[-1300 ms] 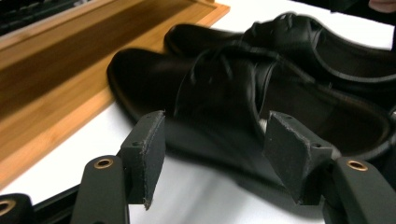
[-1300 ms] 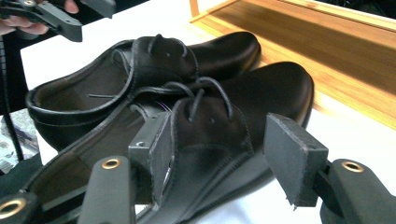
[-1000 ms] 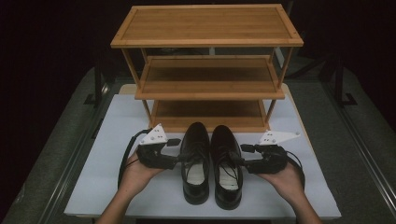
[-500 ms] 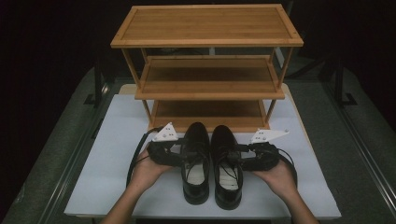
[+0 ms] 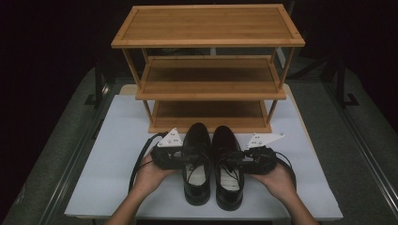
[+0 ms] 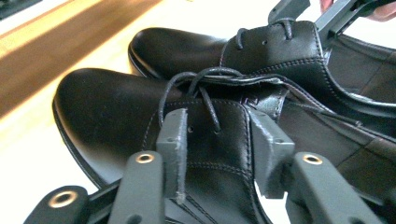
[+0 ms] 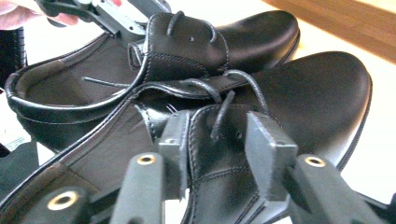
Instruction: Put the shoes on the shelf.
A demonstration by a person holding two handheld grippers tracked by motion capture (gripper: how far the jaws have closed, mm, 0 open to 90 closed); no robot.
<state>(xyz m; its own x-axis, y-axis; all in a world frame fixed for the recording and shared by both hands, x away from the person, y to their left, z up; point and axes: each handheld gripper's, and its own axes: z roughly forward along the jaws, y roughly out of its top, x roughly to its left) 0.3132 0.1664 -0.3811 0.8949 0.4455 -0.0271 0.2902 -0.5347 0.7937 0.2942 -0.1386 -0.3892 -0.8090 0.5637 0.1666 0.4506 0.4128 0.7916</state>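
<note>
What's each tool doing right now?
Left tool: jaws just closed onto the left shoe.
Right tool: jaws just closed onto the right shoe.

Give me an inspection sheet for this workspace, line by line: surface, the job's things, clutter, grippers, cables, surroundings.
Surface: white board on a grey table.
Job's things: left shoe and right shoe, black, laced, side by side, toes toward the wooden rack, its three shelves bare.
Clutter: nothing seen.
Grippers: left gripper clamps the left shoe's lace flap; right gripper clamps the right shoe's; both have just been closing.
Cables: black cable loops beside each hand.
Surroundings: dark, black stands behind.
</note>
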